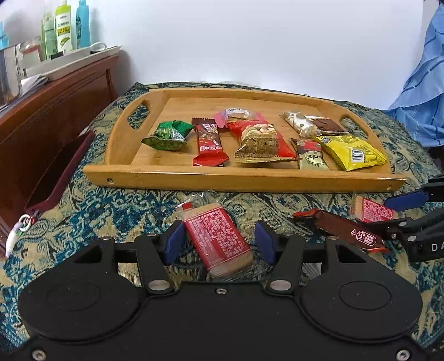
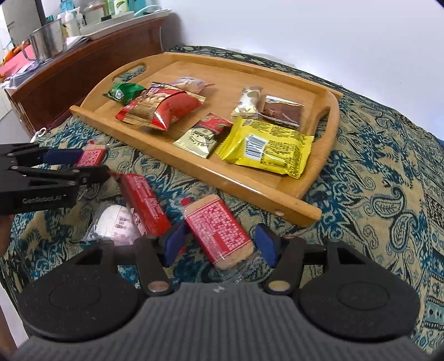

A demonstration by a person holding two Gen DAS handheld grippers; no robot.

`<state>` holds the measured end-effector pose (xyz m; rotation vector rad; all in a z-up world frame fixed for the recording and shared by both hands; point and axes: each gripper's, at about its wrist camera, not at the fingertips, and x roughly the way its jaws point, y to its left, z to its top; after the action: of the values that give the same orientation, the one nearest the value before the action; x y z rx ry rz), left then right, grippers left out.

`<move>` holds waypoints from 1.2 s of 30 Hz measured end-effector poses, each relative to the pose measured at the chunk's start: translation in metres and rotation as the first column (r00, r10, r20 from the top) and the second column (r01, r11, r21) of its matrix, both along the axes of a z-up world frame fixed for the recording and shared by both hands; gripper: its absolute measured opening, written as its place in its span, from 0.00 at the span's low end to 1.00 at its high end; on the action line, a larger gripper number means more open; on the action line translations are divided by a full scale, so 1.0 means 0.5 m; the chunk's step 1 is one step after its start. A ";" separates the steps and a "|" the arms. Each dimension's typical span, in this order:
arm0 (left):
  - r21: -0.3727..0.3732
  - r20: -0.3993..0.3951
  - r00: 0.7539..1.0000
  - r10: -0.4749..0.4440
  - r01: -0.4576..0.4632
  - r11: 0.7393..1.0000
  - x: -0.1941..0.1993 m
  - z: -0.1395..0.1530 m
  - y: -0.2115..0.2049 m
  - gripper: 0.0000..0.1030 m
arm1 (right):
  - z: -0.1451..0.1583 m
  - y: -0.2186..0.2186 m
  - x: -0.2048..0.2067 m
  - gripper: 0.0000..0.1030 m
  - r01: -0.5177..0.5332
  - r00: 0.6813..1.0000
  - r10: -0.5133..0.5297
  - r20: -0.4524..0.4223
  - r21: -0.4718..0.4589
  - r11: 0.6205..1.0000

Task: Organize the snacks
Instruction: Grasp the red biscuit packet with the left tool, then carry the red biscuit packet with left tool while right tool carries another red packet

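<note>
- Left gripper: jaws parted, blue pads standing clear on either side of a red-labelled biscuit pack that lies on the cloth between them. The left pad is close to the pack's edge; whether it touches I cannot tell. The right pad is well apart. Nothing is gripped.
- Right gripper: jaws likewise spread, straddling a second red biscuit pack flat on the cloth. There is a gap on both sides and neither pad presses on it.
- Long red bar: just outside the right gripper's left jaw, lying diagonally, its far end reaching toward the left gripper's tips.
- White round wrapped snack: further to the left of that same jaw, touching the red bar.
- Wooden tray: beyond both pairs of jaws, on the patterned cloth, its near rim facing them.
- Tray contents, ahead of the left gripper's jaws, left to right: green packet, red bar wrapper, red-and-gold nut bag, pink sachet behind it, small gold sachet, yellow packet, white spotted packet, brown square packet.
- Dark wooden cabinet: far left of the jaws, carrying bottles.
</note>
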<state>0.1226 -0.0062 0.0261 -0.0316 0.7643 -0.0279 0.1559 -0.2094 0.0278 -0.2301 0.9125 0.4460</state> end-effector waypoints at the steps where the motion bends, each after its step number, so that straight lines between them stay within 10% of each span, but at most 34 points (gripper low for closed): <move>1: 0.003 0.004 1.000 0.001 -0.001 1.000 0.001 -0.001 -0.001 0.53 | 0.001 0.001 0.000 0.70 0.000 1.000 0.000 -0.001 0.003 1.000; 5: 0.028 0.028 1.000 -0.007 0.006 1.000 -0.002 0.000 -0.011 0.32 | 0.004 0.003 -0.002 0.53 0.007 1.000 -0.007 0.003 0.009 1.000; 13: 0.081 0.091 0.996 -0.024 0.016 0.997 -0.032 0.033 -0.033 0.31 | 0.029 0.007 -0.012 0.37 0.034 0.998 -0.037 0.050 0.062 0.997; 16: 0.077 0.100 0.995 -0.019 0.011 0.997 -0.039 0.051 -0.031 0.31 | 0.042 0.005 -0.020 0.13 0.045 0.997 -0.051 0.065 0.089 0.995; 19: 0.075 0.100 0.995 -0.016 0.008 0.997 -0.042 0.063 -0.028 0.31 | 0.045 0.005 -0.023 0.18 0.054 0.997 -0.058 0.041 0.104 0.993; 20: 0.072 0.098 0.995 -0.012 0.005 0.997 -0.043 0.066 -0.027 0.31 | 0.044 0.005 -0.024 0.37 0.060 0.997 -0.064 0.034 0.106 0.993; 24: 0.053 0.089 0.996 -0.006 0.001 0.999 -0.050 0.072 -0.021 0.31 | 0.038 0.012 -0.031 0.58 0.069 0.997 -0.072 0.036 0.079 0.995; 36: 0.048 0.081 0.997 -0.012 0.008 0.999 -0.066 0.069 -0.015 0.31 | 0.010 0.005 -0.023 0.66 0.221 0.975 -0.221 -0.015 0.054 0.974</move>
<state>0.0894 -0.0138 0.0606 0.0191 0.6840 -0.0205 0.1446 -0.2067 0.0329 -0.0746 0.9212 0.2656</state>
